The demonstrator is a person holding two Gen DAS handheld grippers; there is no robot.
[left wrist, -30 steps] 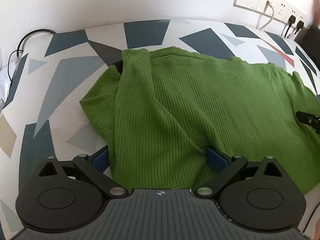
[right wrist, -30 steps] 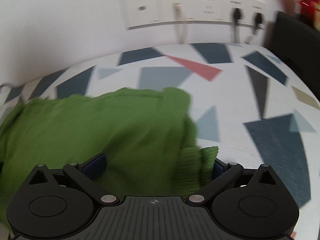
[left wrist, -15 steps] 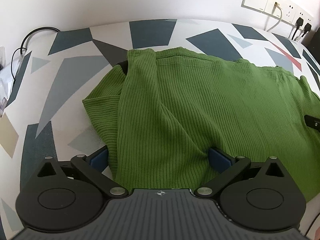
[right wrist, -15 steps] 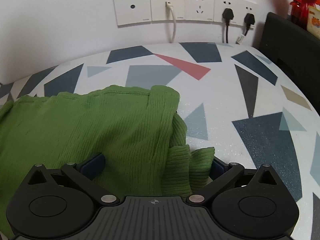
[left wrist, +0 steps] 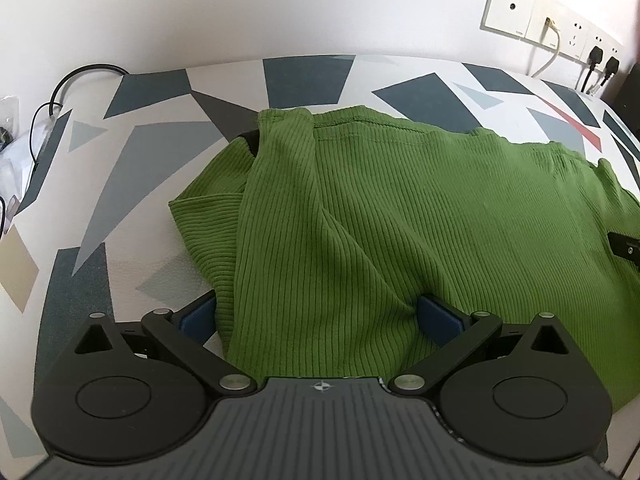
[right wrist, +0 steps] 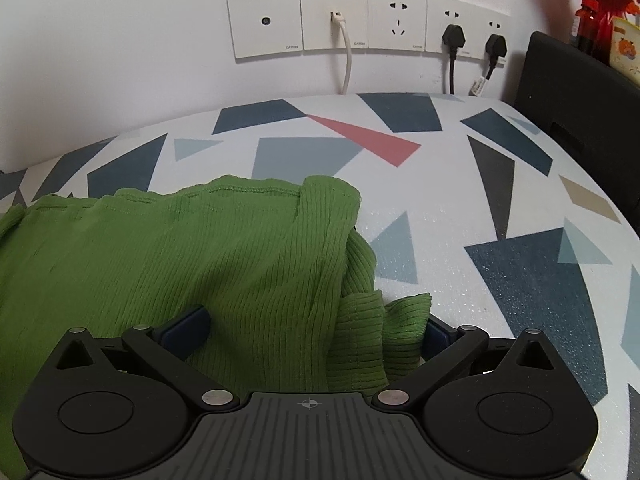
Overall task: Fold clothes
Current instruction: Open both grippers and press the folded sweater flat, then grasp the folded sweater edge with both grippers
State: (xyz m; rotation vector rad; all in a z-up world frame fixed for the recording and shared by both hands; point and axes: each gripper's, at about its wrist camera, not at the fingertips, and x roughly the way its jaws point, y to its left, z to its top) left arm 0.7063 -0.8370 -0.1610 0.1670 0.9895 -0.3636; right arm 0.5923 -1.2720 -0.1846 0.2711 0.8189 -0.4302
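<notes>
A green ribbed knit garment (left wrist: 400,216) lies folded over on the patterned table (left wrist: 132,160), with a sleeve poking out at its left side. My left gripper (left wrist: 316,316) stands open at the garment's near edge; cloth lies between its blue pads (left wrist: 438,316) and creases run toward the right one. In the right wrist view the same garment (right wrist: 192,256) ends in a bunched sleeve (right wrist: 376,320). My right gripper (right wrist: 316,328) is open too, its fingers wide apart with cloth and sleeve between them. A black part of the right gripper (left wrist: 626,249) shows at the left view's right edge.
A row of wall sockets (right wrist: 368,20) with a white cable and two black plugs sits behind the table. A black object (right wrist: 576,92) stands at the far right. Cables and a clear bag (left wrist: 24,148) lie at the far left edge. Bare tabletop (right wrist: 500,208) lies right of the garment.
Both views have shifted a little, bringing the wall sockets further into view. The right view was blurred a second ago and is steady now. The garment stays between both grippers' fingers.
</notes>
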